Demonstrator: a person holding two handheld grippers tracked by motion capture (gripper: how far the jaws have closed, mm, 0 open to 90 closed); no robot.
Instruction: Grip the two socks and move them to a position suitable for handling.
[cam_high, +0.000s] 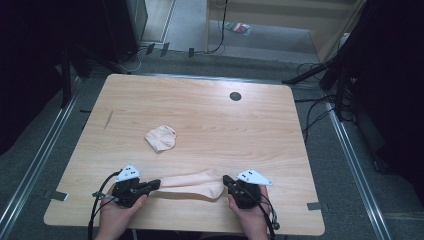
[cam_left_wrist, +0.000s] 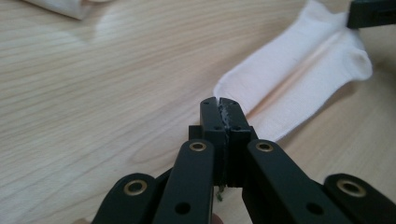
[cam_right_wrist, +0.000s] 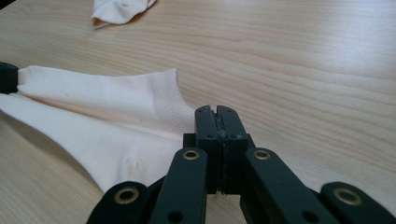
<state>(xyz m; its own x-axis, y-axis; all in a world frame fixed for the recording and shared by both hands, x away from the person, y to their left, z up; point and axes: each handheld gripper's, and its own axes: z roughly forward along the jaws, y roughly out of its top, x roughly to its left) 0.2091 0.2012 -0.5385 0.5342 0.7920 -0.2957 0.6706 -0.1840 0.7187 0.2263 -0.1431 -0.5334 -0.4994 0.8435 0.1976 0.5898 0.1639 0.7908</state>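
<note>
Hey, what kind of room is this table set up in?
Probably a lab or recording workspace: a bare wooden table on grey carpet, floor cables trailing to dark stands, and metal floor rails alongside.

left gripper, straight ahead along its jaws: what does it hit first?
Probably the flat sock. The left gripper, shut, points at its near end; whether it already touches the sock is unclear. The right gripper is at the sock's far end.

overhead forward-down view, close tool views, shared sock (cam_high: 192, 183)
</note>
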